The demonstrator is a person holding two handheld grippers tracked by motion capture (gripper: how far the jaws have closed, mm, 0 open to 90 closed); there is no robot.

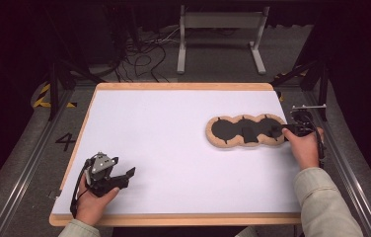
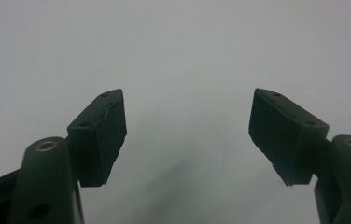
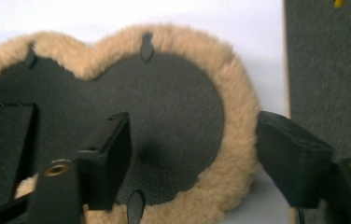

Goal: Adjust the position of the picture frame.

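A three-lobed black pad with a tan fleece border (image 1: 245, 131) lies flat on the right part of the white tabletop (image 1: 173, 148). My right gripper (image 1: 278, 131) is at its right end. In the right gripper view the pad's right lobe (image 3: 173, 112) is close: one finger (image 3: 108, 154) is over the black face and the other (image 3: 295, 158) is outside the fleece rim (image 3: 239, 140). The right gripper (image 3: 192, 158) is open, with the rim between its jaws and not pressed. My left gripper (image 1: 124, 175) rests near the front left corner. In its own view it (image 2: 187, 135) is open over bare white surface.
The tabletop has a wooden edge (image 1: 173, 218). Grey carpet (image 1: 30, 148) surrounds it, with metal rails on both sides. A grey metal stand (image 1: 220, 29) and loose cables (image 1: 144, 59) are beyond the far edge. A black mount (image 1: 302, 116) stands by the right edge.
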